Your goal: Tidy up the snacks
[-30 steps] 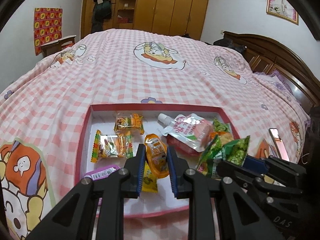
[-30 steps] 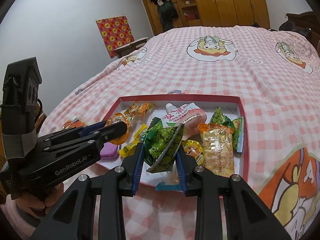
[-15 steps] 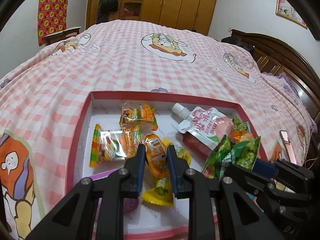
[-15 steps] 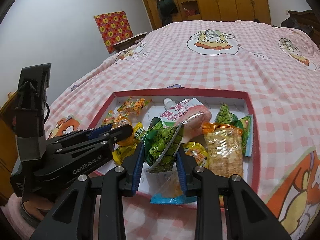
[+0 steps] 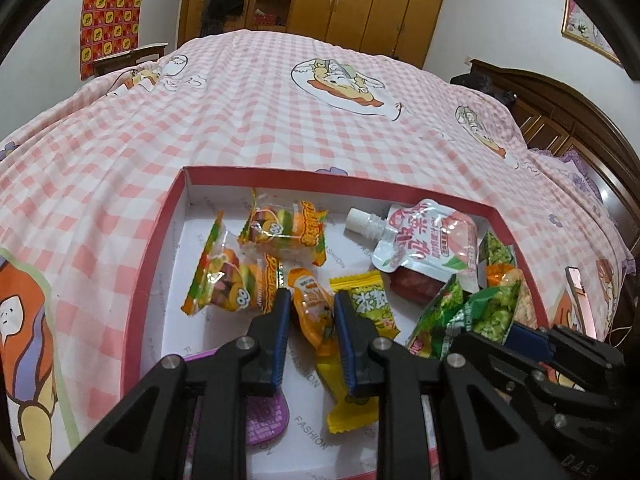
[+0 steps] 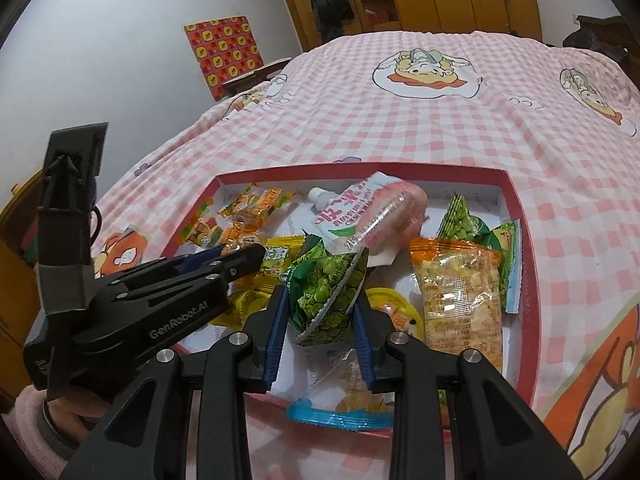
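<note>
A red-rimmed shallow box (image 5: pixel 160 232) (image 6: pixel 520 216) lies on the bed with several snacks in it. My left gripper (image 5: pixel 310 308) is shut on an orange snack packet (image 5: pixel 314 312) and holds it over the box's near part. My right gripper (image 6: pixel 320 312) is shut on a green pea packet (image 6: pixel 328 292), also visible in the left wrist view (image 5: pixel 472 316), above the box's front. A pink spout pouch (image 5: pixel 424 240) (image 6: pixel 360 216) lies at the back of the box.
In the box lie two burger-gummy packets (image 5: pixel 280 232), a yellow candy (image 5: pixel 368 304), a purple packet (image 5: pixel 264 416), a cracker packet (image 6: pixel 460 296) and a blue-edged packet (image 6: pixel 344 404). The pink checked bedspread (image 5: pixel 280 112) surrounds the box. A wooden headboard (image 5: pixel 560 120) stands at the right.
Both grippers have moved forward and lower over the box, each keeping hold of its packet. The box looks closer and larger in both views.
</note>
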